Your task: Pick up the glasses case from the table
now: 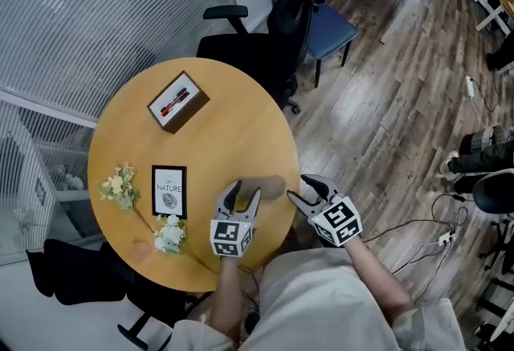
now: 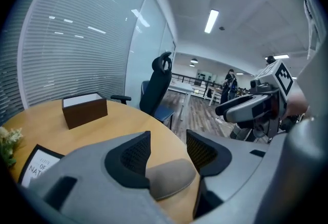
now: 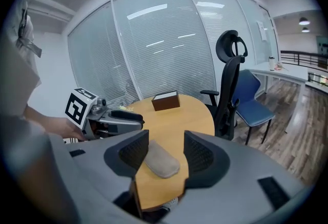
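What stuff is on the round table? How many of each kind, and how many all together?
Glasses case: 1
Brown box: 1
Framed card: 1
Flower sprigs: 2
Total: 5

Head view overhead, gripper views low, close, sharing the table (image 1: 241,148)

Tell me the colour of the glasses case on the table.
Plain greyish-brown glasses case, clearest in the right gripper view.
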Demonstrator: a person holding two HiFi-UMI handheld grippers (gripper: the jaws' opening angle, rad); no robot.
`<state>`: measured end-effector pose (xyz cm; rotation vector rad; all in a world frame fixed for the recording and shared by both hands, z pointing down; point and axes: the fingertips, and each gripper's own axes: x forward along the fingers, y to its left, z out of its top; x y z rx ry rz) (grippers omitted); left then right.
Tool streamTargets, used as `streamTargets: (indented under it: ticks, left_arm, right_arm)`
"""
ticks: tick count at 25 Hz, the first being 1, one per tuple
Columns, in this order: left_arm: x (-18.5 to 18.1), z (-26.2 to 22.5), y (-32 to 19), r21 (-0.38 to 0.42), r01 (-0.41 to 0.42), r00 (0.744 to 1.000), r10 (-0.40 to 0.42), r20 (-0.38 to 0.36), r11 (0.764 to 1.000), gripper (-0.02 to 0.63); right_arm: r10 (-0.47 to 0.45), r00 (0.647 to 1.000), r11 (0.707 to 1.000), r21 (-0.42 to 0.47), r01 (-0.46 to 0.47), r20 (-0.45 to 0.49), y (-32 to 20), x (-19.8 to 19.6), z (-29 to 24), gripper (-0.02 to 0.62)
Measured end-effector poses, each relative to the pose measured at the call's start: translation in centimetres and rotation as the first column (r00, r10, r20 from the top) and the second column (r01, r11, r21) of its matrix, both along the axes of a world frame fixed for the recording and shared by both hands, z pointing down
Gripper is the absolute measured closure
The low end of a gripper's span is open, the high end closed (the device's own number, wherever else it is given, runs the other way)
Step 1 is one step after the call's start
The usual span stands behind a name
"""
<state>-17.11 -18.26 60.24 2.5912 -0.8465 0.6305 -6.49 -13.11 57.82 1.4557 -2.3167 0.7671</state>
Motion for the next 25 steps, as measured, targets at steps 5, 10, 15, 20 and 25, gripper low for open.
streamTargets:
  ticks: [5,10,15,20,25]
  left_arm:
    - [-0.2,1.1,-1.0,0.012,-0.105,0.993,0.104,0.054,0.994,0.399]
    - [0.5,2.9,-1.2,0.023,-0.255,0.959,0.249,0.138,0.967,0.399]
    - [1.3,4.8,0.0,-0.012,-0.423,0.888,0.417,0.195,0.906,0.399]
    - [1.9,7.3,2.6,-0.075,-0.658,0.701,0.646,0.303,0.749,0.386]
    - [2.1,8.7,3.3,-0.133,-0.727,0.617,0.726,0.303,0.674,0.361]
  right_arm:
    - [0.025,1.000,1.000,-0.016,-0.025,0.016,-0.4,-0.4,0.2,0.385]
    - [0.038,0.999,0.999,-0.031,-0.038,-0.018,-0.2,-0.4,1.1,0.385]
    - [0.047,0.999,0.997,-0.054,-0.048,-0.010,0.7,-1.1,1.9,0.385]
    - [0.035,0.999,0.998,-0.059,-0.036,-0.017,1.1,-1.3,2.0,0.385]
    - [0.034,0.999,0.997,-0.063,-0.035,-0.008,1.4,-1.6,2.1,0.385]
